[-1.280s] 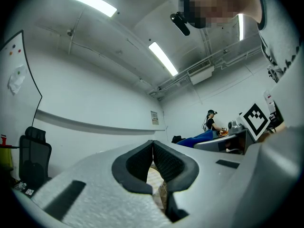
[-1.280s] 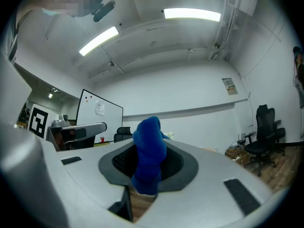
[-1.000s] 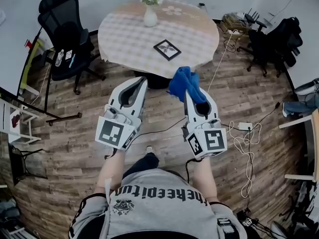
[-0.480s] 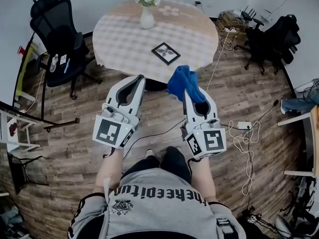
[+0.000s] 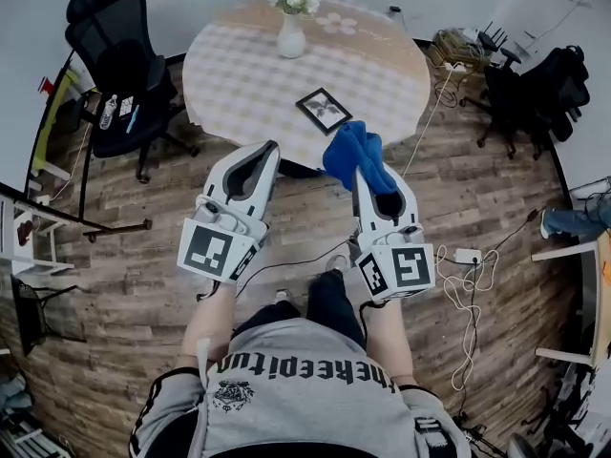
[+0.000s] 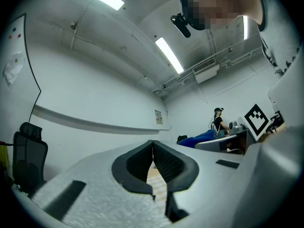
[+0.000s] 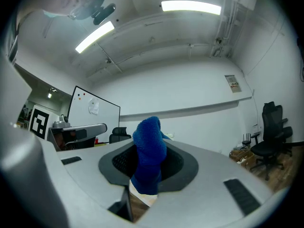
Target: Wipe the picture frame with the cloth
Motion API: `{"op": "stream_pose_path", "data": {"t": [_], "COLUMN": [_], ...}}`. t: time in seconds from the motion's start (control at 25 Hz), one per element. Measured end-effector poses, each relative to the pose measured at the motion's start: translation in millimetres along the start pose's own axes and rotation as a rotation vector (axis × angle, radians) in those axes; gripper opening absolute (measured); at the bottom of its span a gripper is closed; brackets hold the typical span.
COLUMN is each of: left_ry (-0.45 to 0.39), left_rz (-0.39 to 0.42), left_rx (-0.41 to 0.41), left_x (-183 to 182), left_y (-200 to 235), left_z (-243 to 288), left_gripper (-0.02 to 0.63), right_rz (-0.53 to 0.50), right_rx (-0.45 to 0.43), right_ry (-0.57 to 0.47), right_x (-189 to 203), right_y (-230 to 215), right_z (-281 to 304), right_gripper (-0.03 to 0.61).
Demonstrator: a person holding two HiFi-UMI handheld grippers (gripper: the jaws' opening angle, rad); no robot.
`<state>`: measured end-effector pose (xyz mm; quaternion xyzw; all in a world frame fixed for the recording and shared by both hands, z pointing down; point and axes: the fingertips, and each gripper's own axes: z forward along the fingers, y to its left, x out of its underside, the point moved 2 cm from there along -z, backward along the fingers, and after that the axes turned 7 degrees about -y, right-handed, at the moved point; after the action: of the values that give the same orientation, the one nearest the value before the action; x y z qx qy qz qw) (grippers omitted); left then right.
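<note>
A small black picture frame [image 5: 323, 110] lies flat on the round table [image 5: 239, 84], near its front edge. My right gripper [image 5: 369, 173] is shut on a blue cloth [image 5: 353, 154], which sticks up between its jaws [image 7: 149, 151] just short of the table edge. My left gripper [image 5: 262, 153] is shut with nothing in it, its jaws touching at the tips [image 6: 153, 148], and it hovers in front of the table to the left of the frame. Both point toward the table.
A white vase of flowers [image 5: 291, 27] stands at the table's far side. A black office chair [image 5: 119, 65] is at the left, more chairs [image 5: 539, 89] at the right. Cables and a power strip [image 5: 468, 256] lie on the wooden floor to the right.
The table and frame have drawn slightly nearer and shifted in view as the person steps forward. Both grippers keep their pose, the cloth still held.
</note>
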<state>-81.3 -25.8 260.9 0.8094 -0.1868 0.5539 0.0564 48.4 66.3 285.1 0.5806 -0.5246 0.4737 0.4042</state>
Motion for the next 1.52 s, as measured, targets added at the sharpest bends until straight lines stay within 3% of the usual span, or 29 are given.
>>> {"op": "stream_pose_path", "data": {"t": [0.84, 1.52], "left_ry": [0.012, 0.066], "left_rz": [0.07, 0.113], "left_rx": [-0.201, -0.348], "left_x": [37, 66], "left_y": [23, 9], "left_z": [107, 140], "left_gripper": [0.017, 0.017], "right_rz": [0.028, 0.1], "right_rx": [-0.233, -0.367], "right_ry": [0.013, 0.07], "right_x": [8, 41], "right_y": [-95, -145], "right_z": [110, 138], "right_gripper": [0.092, 0.092]}}
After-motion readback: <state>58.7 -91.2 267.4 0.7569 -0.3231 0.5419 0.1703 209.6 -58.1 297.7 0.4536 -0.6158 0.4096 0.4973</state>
